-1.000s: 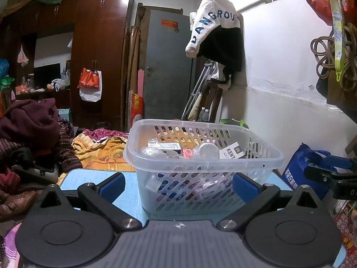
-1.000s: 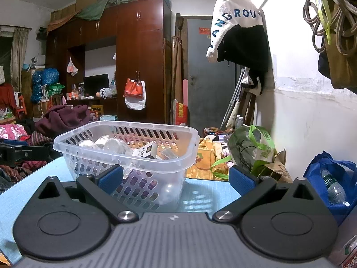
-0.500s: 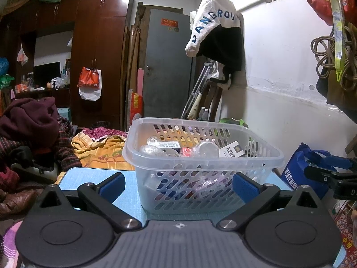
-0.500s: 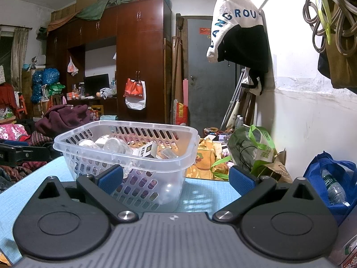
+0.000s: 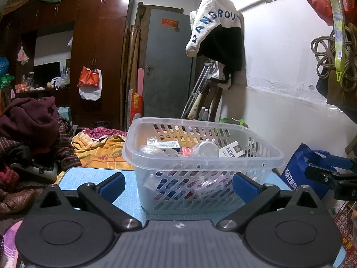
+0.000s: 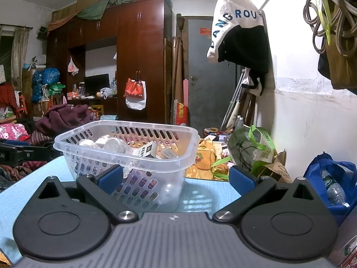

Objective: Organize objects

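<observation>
Almost nothing has changed in the last second, and this is the main thing to tell you: in both wrist views the clear plastic basket (image 5: 202, 163) stands at the same place on the light blue table mat (image 5: 93, 176) as one second ago and half a second ago, and both your tools have kept their position in front of it. Your left gripper (image 5: 178, 183) has its blue pads wide apart and empty, with the near wall of the basket between them but not touching them. Your right gripper (image 6: 176, 177) is also spread open and holds nothing; from its view the basket (image 6: 127, 154) sits to the left of center, with its right part in the gap between the pads and the left pad in front of the basket wall. Inside the basket you can see a white carton marked KENT (image 5: 231, 149), some crumpled clear wrappers (image 5: 205, 148) and a small red item (image 5: 185, 150); the things lower down are too blurred through the slots to name. I cannot see any loose object on the mat around the basket in these views, so I judge that the collecting part is probably finished or in a pause. If something remains outside the basket, it is out of the frames. At the far right of the left view, the black arm of the other tool (image 5: 330, 176) is just visible beside a blue bag (image 5: 296, 174).
</observation>
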The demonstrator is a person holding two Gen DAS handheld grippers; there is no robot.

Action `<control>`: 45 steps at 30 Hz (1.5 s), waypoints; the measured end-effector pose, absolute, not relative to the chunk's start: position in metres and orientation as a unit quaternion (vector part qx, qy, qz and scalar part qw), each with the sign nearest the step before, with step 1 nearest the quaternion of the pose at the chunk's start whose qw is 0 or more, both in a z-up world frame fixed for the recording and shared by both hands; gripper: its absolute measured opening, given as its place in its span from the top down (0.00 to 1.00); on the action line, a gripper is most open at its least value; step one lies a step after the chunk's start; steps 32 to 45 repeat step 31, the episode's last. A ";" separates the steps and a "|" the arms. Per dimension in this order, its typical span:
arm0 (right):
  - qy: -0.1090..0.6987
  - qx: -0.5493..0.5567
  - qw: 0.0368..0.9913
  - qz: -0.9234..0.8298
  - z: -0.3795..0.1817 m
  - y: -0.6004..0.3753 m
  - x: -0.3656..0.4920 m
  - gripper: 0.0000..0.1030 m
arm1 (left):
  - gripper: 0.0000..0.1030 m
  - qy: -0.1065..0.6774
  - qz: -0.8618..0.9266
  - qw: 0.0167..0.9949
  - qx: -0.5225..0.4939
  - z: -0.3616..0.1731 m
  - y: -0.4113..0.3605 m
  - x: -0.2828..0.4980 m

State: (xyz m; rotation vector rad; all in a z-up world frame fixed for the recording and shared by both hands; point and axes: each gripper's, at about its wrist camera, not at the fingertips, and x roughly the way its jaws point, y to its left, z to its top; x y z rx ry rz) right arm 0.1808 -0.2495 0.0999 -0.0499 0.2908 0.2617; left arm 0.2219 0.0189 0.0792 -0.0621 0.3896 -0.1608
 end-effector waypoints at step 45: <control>0.145 -0.024 0.980 0.132 0.100 -0.251 0.180 0.00 | 0.00 0.167 -0.074 0.983 -0.029 0.084 0.012 0.217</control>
